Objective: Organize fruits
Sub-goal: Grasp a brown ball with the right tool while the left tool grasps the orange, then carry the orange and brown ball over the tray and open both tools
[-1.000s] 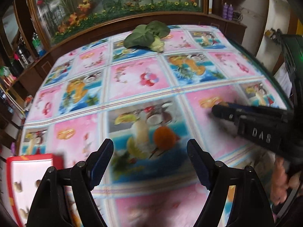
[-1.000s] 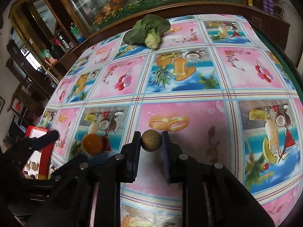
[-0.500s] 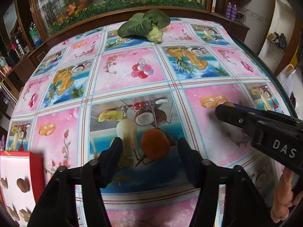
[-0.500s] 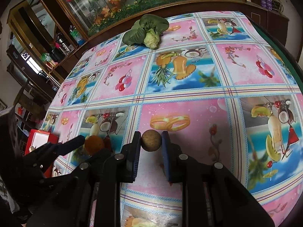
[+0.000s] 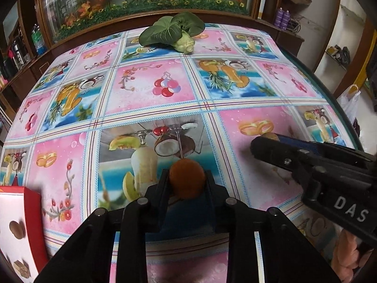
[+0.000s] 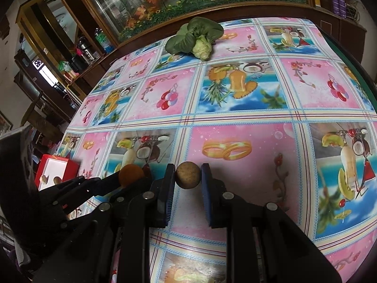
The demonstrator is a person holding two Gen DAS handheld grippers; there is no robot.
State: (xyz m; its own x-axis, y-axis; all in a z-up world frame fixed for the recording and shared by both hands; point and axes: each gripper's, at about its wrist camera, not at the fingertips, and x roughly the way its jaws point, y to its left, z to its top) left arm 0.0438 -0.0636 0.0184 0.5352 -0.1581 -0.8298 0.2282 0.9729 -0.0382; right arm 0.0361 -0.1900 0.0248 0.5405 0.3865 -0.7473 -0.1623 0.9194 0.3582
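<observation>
My left gripper (image 5: 187, 176) is shut on a small orange fruit (image 5: 186, 178), held just above the picture-printed tablecloth (image 5: 165, 89). The right wrist view shows the same orange fruit (image 6: 131, 175) at the left between the left gripper's black fingers. My right gripper (image 6: 188, 175) is shut on a small round brown fruit (image 6: 188, 175), near the printed gold rings. From the left wrist view the right gripper's fingers (image 5: 271, 147) reach in from the right and hide nearly all of the brown fruit.
A leafy green vegetable (image 5: 172, 33) lies at the far edge of the table. A red box with a white inside (image 5: 16, 233) stands at the near left, also seen as the red box (image 6: 55, 168). Wooden cabinets and a glass display surround the table.
The left gripper moved forward around the orange fruit and closed on it. The right gripper kept its hold on the brown fruit and barely moved.
</observation>
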